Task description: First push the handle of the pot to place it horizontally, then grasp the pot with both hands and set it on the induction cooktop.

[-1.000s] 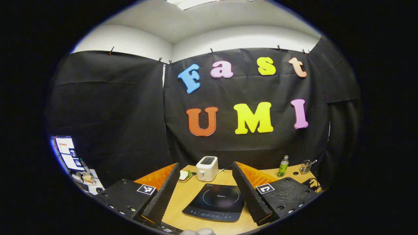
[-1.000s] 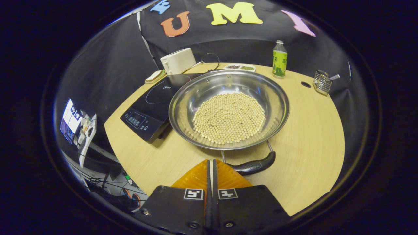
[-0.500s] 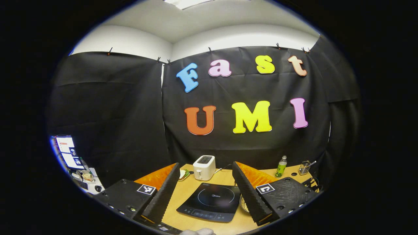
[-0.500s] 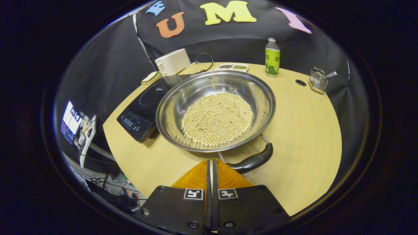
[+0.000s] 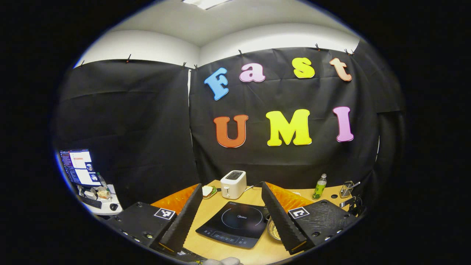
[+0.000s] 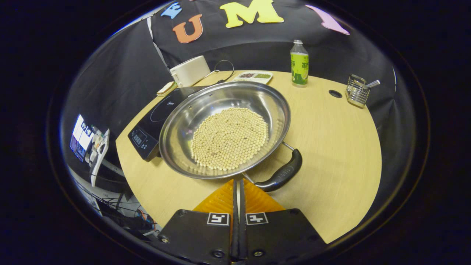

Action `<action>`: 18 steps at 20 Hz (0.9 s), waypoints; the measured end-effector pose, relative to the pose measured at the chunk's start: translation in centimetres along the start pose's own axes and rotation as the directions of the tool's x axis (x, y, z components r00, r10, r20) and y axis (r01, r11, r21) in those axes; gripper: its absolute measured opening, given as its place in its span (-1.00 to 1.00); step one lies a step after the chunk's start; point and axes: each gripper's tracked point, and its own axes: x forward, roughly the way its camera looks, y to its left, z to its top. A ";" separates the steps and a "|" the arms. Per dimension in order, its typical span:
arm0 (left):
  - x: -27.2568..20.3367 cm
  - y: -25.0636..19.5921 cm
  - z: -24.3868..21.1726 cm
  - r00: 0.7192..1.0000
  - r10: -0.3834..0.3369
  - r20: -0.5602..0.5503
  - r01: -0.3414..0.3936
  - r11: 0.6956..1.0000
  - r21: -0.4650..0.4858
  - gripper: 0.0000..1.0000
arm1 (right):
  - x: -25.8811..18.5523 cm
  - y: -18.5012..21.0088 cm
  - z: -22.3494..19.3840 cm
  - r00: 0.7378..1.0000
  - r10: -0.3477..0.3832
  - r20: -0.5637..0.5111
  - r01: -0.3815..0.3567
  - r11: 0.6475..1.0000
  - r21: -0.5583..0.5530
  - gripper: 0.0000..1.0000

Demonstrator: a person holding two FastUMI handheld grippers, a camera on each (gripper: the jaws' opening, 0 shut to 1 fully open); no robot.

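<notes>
A steel pot (image 6: 272,103) full of pale beans rests on the round wooden table (image 6: 338,147), partly over the black induction cooktop (image 6: 147,127). Its black loop handle (image 6: 281,175) points toward me and to the right. My right gripper (image 6: 237,181) is shut with nothing in it, its tips just left of the handle's near end and close to the pot's rim. In the left gripper view, my left gripper (image 5: 232,187) is held open above the table's near side, with the cooktop (image 5: 235,222) between its fingers and a sliver of the pot (image 5: 273,229) by the right finger.
A white toaster (image 6: 189,70) stands behind the cooktop, with a small plate of bread (image 6: 165,88) to its left. A divided dish (image 6: 254,76), a green bottle (image 6: 299,63) and a wire holder (image 6: 356,91) line the far edge. A desk with a monitor (image 5: 79,172) stands off left.
The pot has turned, so its handle swung from facing me toward the right. The right gripper stayed shut beside it. The left gripper's view shifted, bringing the pot's edge into sight.
</notes>
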 end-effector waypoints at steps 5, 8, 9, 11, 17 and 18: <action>-0.6 -1.2 -0.6 0.998 0.053 -0.020 -0.053 0.999 -0.004 0.92 | 0.5 -2.9 1.4 1.000 0.010 -0.010 -0.010 1.000 -0.014 -0.98; -0.4 -2.1 -1.0 0.997 0.072 -0.034 -0.073 0.997 -0.007 0.91 | 0.9 -4.1 2.1 1.000 0.016 -0.017 -0.016 1.000 -0.017 -0.92; -0.3 -2.4 -1.2 0.996 0.074 -0.041 -0.074 0.997 -0.009 0.92 | 1.0 -4.6 2.5 1.000 0.012 -0.020 -0.013 1.000 -0.022 -0.92; -0.3 -2.7 -1.2 0.996 0.083 -0.040 -0.083 0.997 -0.007 0.92 | 1.3 -5.4 2.8 1.000 0.007 -0.022 -0.008 0.999 -0.040 -0.93; 0.5 -3.0 -1.7 0.995 0.088 -0.046 -0.088 0.996 0.002 0.91 | 1.3 -6.9 3.8 1.000 -0.018 -0.023 0.018 0.999 -0.034 -0.93; 0.6 -2.9 -1.7 0.995 0.085 -0.046 -0.085 0.996 0.005 0.91 | 1.2 -7.0 3.8 0.999 -0.028 -0.020 0.027 0.999 -0.032 -0.92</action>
